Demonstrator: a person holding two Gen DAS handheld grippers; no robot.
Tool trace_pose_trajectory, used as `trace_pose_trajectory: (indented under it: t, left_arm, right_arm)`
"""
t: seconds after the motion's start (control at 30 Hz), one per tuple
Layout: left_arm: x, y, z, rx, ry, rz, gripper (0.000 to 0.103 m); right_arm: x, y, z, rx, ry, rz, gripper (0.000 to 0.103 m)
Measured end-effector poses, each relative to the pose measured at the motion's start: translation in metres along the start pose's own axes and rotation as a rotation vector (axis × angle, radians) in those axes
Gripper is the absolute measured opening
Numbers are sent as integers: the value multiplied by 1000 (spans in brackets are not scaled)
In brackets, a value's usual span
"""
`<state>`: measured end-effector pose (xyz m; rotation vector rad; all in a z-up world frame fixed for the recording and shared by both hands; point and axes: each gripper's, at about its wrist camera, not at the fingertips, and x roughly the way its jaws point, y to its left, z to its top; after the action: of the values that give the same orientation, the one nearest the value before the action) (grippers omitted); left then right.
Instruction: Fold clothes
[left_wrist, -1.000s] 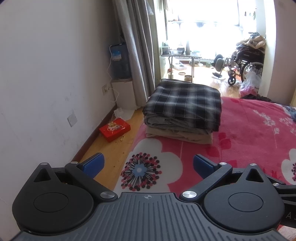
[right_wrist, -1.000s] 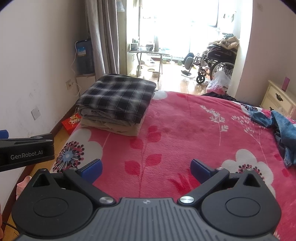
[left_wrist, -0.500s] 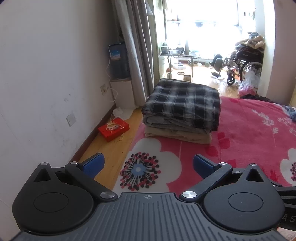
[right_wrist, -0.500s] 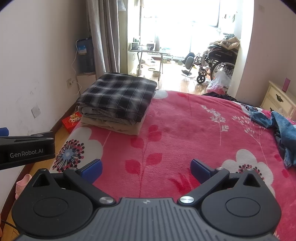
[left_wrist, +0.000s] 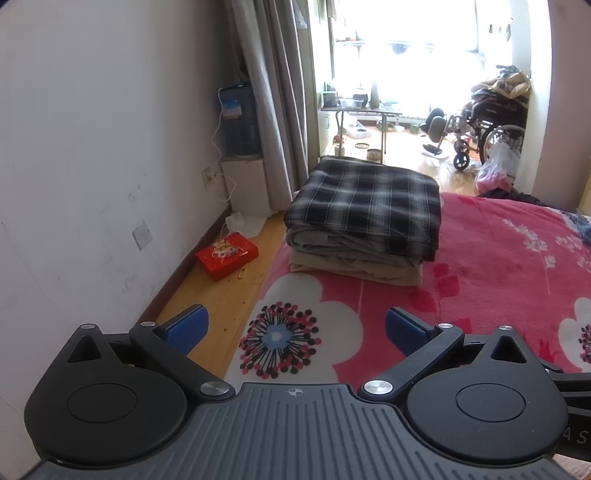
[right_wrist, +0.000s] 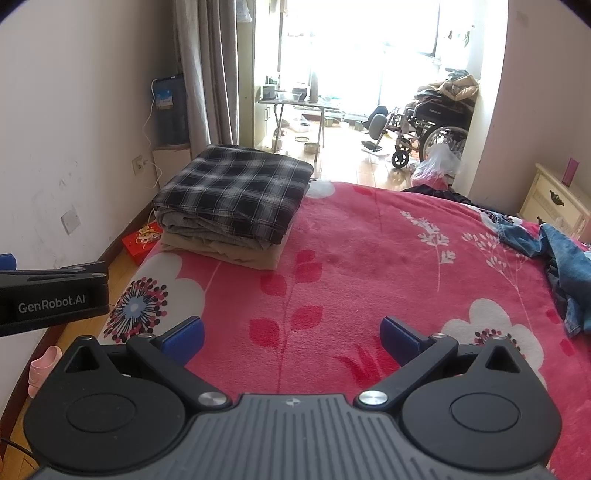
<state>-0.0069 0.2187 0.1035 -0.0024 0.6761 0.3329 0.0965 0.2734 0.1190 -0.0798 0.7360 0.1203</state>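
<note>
Left tongs: the left tongs (left_wrist: 293, 326) are spread wide and carry nothing; they hover at the lower centre of the left wrist view, above the bed's edge and the floral blanket (left_wrist: 498, 266).
Right tongs: the right tongs (right_wrist: 291, 334) are likewise released and empty, poised over the bare blanket at lower centre of the right wrist view.
Folded stack: the folded stack (right_wrist: 232, 203) sits at centre left of the right wrist view, on the bed's corner nearest the wall. A plaid piece (left_wrist: 365, 203) lies on top, grey and tan layers beneath, edges roughly squared. Its corner position appears chosen to keep the middle of the bed free for folding.
Unfolded clothes: a blue denim heap (right_wrist: 561, 262) lies crumpled at the right edge of the right wrist view, well apart from the stack and from both tongs.
Stage, as judged: one item seems finished and stacked; the denim looks like the next piece to fetch.
Next move, as judged: a reach to the right, probably led by the right tongs.
Hazard: a red box (left_wrist: 226, 258) lies on the floor beside the bed; the stack's left side sits near the mattress edge.
</note>
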Motion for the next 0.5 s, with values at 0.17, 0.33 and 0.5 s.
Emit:
trace_pose_trajectory:
  t: [0.17, 0.33, 0.5]
  left_arm:
    - [0, 2, 0, -6, 3, 1, 103]
    - [0, 2, 0, -8, 5, 1, 103]
    - [0, 2, 0, -10, 6, 3, 103]
  right_arm:
    - [0, 1, -1, 0, 1, -1, 103]
    - [-1, 0, -1, -2, 0, -2, 103]
    - [-1, 1, 0, -3, 0, -2, 103]
